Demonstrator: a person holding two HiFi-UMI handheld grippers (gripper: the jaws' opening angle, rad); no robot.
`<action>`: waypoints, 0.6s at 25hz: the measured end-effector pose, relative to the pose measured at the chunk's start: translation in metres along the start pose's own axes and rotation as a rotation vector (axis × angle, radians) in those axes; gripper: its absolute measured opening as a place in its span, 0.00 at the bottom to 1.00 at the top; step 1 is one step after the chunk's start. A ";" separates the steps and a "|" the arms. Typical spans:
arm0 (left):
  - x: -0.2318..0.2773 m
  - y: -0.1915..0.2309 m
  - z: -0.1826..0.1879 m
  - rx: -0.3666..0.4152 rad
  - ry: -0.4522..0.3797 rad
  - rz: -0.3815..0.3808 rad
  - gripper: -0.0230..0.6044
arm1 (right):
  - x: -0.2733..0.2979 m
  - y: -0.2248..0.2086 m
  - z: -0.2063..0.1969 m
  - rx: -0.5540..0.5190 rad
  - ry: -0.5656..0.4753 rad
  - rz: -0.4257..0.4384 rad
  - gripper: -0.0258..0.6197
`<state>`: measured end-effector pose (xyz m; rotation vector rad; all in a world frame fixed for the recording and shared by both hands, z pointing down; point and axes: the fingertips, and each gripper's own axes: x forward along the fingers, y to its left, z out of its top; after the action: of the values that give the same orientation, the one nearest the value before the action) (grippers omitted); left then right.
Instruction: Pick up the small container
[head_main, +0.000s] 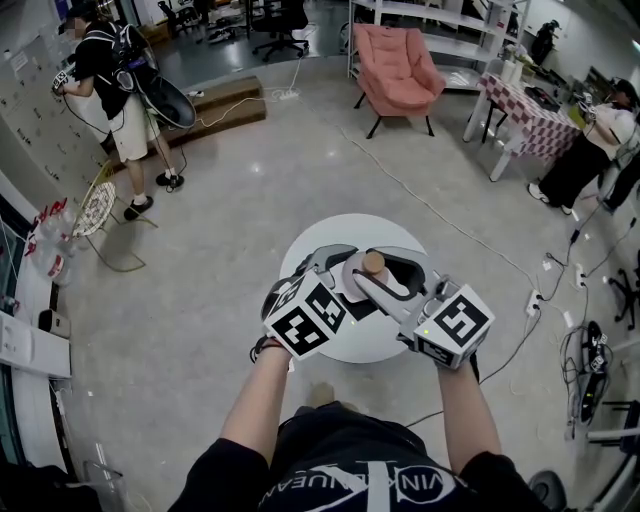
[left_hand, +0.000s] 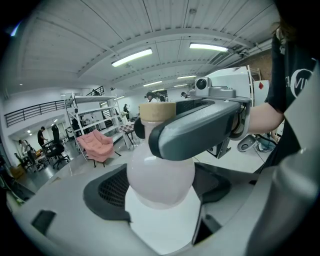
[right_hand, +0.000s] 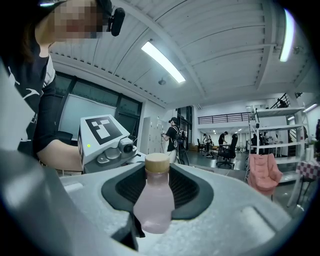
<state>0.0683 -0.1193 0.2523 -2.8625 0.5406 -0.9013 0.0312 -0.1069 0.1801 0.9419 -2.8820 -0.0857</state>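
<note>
The setting is identified as an open lab hall: polished concrete floor (head_main: 200, 330), trailing cables (head_main: 450, 225), metal shelving (left_hand: 85, 107), office chairs (head_main: 280, 25), ceiling strip lights (left_hand: 132, 57).

Left hand-held gripper (head_main: 345, 266) and right hand-held gripper (head_main: 386, 282) meet; jaws clamped.

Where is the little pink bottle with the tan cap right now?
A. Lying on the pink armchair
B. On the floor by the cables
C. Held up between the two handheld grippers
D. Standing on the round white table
C: the small bottle sits between the jaws of the left gripper and the right gripper, lifted above the round white table.
</note>
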 end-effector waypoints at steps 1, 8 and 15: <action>0.000 0.001 0.001 0.001 0.000 0.000 0.62 | 0.000 -0.001 0.000 0.000 0.000 -0.002 0.26; 0.001 0.003 -0.001 0.006 -0.001 0.000 0.62 | 0.002 -0.003 -0.001 -0.006 -0.002 -0.010 0.26; -0.001 0.009 0.000 0.005 -0.001 -0.002 0.62 | 0.007 -0.006 0.001 -0.010 0.001 -0.015 0.26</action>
<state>0.0646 -0.1270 0.2497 -2.8592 0.5340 -0.8997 0.0293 -0.1156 0.1791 0.9623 -2.8715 -0.1005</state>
